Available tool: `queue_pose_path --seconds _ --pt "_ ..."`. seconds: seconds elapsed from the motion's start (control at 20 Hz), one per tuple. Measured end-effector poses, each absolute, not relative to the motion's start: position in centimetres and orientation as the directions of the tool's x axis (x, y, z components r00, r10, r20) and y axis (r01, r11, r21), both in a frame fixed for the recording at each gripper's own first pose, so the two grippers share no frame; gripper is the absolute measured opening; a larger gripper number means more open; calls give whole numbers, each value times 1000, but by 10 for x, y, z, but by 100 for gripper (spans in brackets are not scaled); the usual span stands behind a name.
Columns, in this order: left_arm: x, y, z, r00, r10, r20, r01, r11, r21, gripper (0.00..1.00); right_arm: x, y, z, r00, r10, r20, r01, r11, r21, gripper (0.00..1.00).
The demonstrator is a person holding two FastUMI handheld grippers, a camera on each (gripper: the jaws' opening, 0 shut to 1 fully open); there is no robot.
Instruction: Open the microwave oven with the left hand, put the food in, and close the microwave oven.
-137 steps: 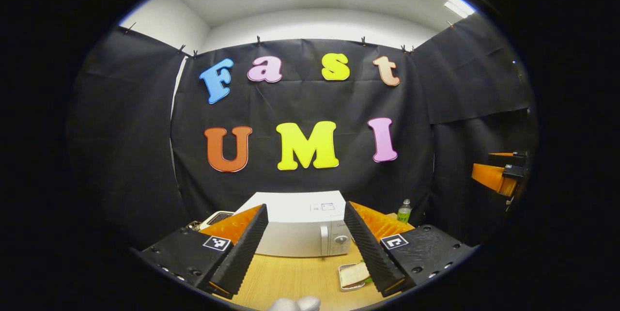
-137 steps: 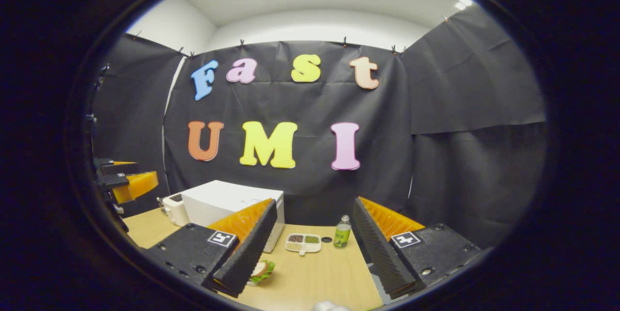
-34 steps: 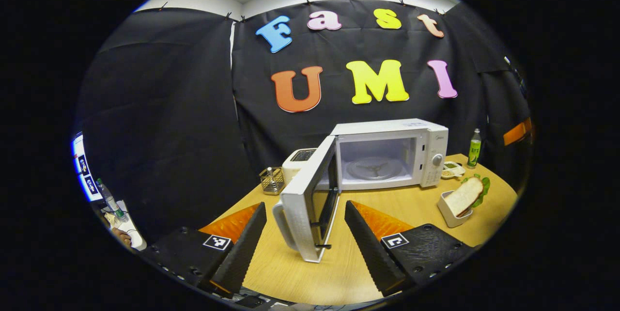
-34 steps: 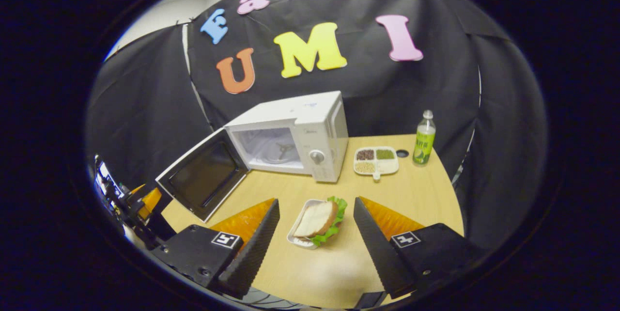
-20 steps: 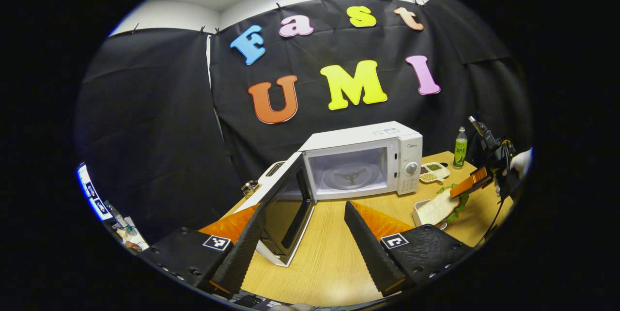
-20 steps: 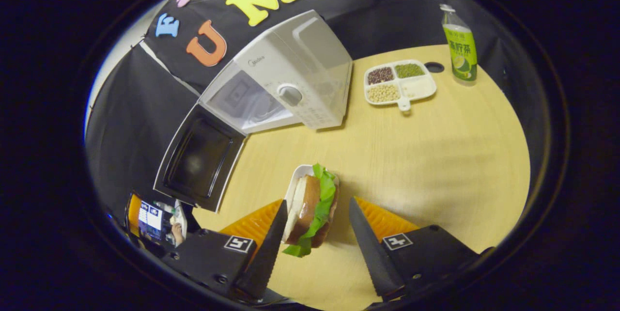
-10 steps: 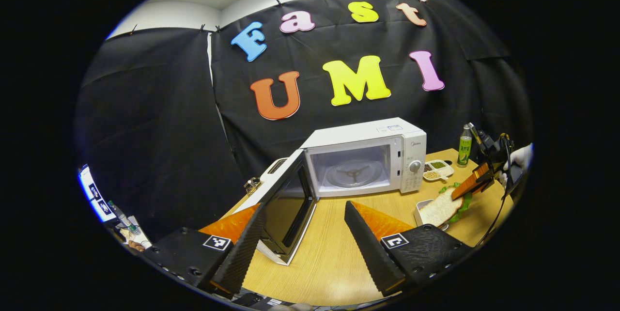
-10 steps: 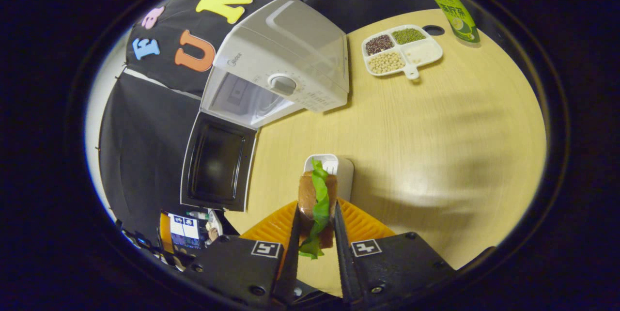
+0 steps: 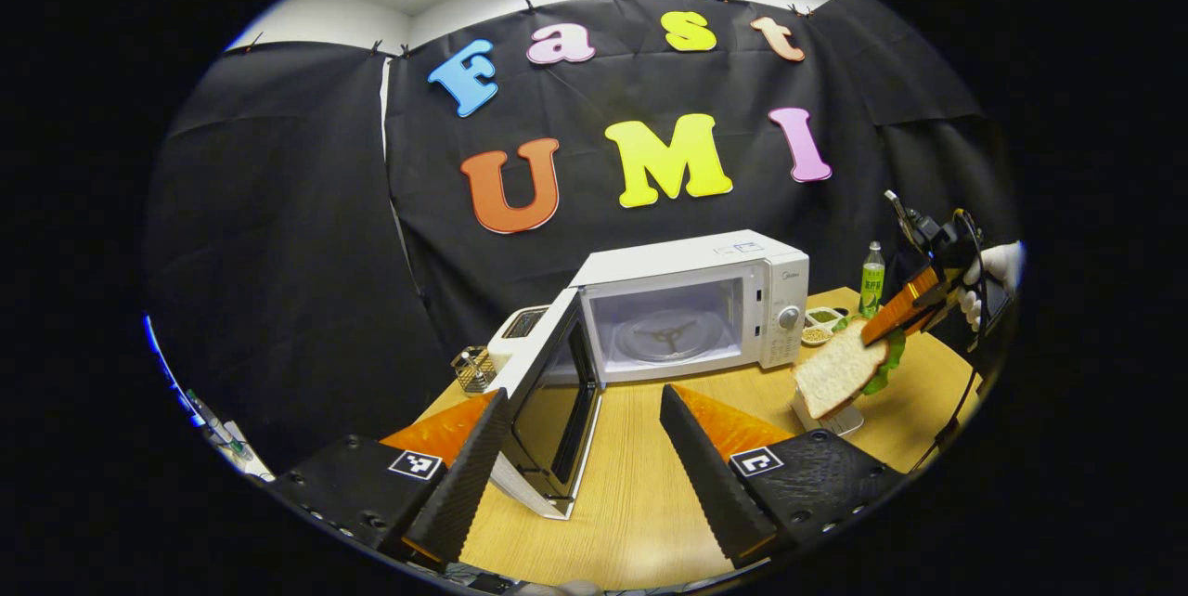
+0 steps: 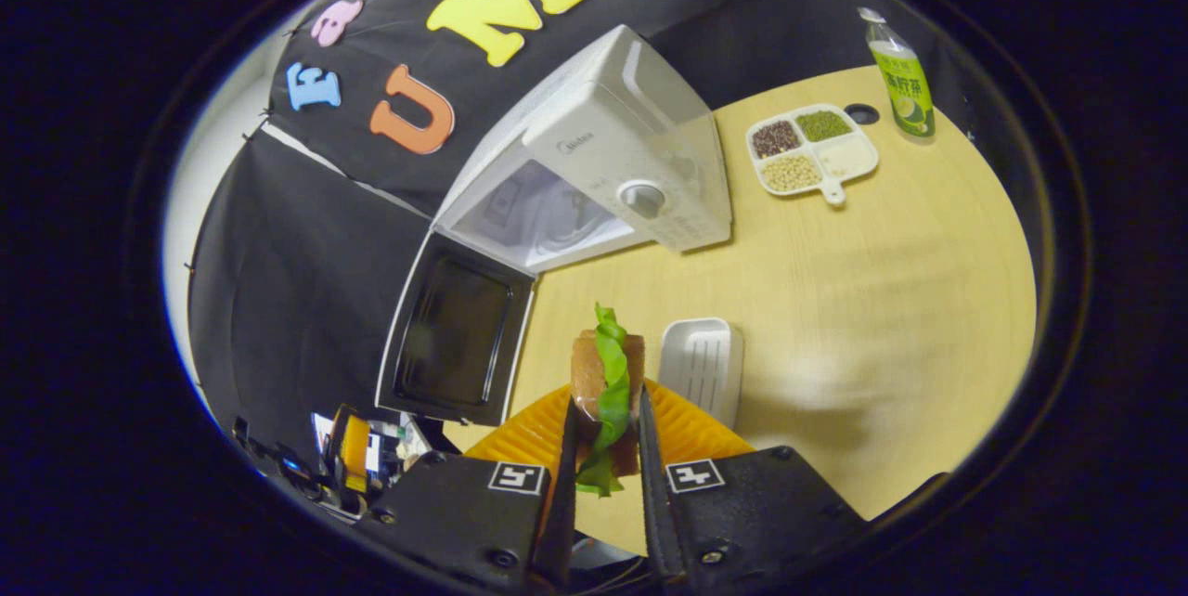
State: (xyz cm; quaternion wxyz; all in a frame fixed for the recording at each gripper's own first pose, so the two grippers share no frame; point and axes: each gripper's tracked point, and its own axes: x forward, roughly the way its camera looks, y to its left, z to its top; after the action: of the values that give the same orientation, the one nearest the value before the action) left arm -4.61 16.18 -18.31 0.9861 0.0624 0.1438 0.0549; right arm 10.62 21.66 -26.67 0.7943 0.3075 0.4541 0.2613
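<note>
Sandwich [image 10: 608, 392] in right claw [image 10: 604, 447], tray [image 10: 701, 364] bare.

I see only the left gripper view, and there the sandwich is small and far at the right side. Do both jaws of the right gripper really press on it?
Observer: Yes. In the right gripper view, the right gripper is shut on the sandwich. One jaw presses on each bread side, and the lettuce hangs down between them.
Operator: Is something lying in the white tray?
Observer: No. The white tray is empty and its ribbed bottom shows. The sandwich is held beside the tray, not over it.
</note>
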Motion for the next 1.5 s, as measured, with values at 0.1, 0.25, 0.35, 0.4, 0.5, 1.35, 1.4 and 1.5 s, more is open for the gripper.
queue_pose_path --seconds 0.1,0.25,0.35,0.4,0.5,1.35,1.4,1.5 --pt "-49 165 -186 957 100 -274 -64 988 139 97 112 238 -258 488 690 -535 -153 671 726 25" --pt "-51 162 -194 956 55 -287 -11 988 152 97 129 273 -252 557 670 -491 -154 664 732 24" --pt "-52 161 -195 957 29 -288 14 989 145 96 144 297 -247 616 654 -440 -130 634 762 31" --pt "-53 161 -196 957 21 -290 20 990 138 96 152 306 -244 647 642 -412 -118 618 777 31" --pt "-54 158 -197 958 4 -287 34 991 126 96 173 325 -246 703 611 -364 -103 594 798 31" --pt "-45 188 -210 951 18 -309 23 991 129 96 331 420 -302 958 208 -198 112 366 924 23" --pt "-45 190 -209 950 24 -310 20 990 139 96 340 425 -308 958 196 -208 119 388 914 31" --pt "-46 198 -209 950 46 -308 6 986 166 96 354 435 -316 962 170 -215 126 422 898 24"
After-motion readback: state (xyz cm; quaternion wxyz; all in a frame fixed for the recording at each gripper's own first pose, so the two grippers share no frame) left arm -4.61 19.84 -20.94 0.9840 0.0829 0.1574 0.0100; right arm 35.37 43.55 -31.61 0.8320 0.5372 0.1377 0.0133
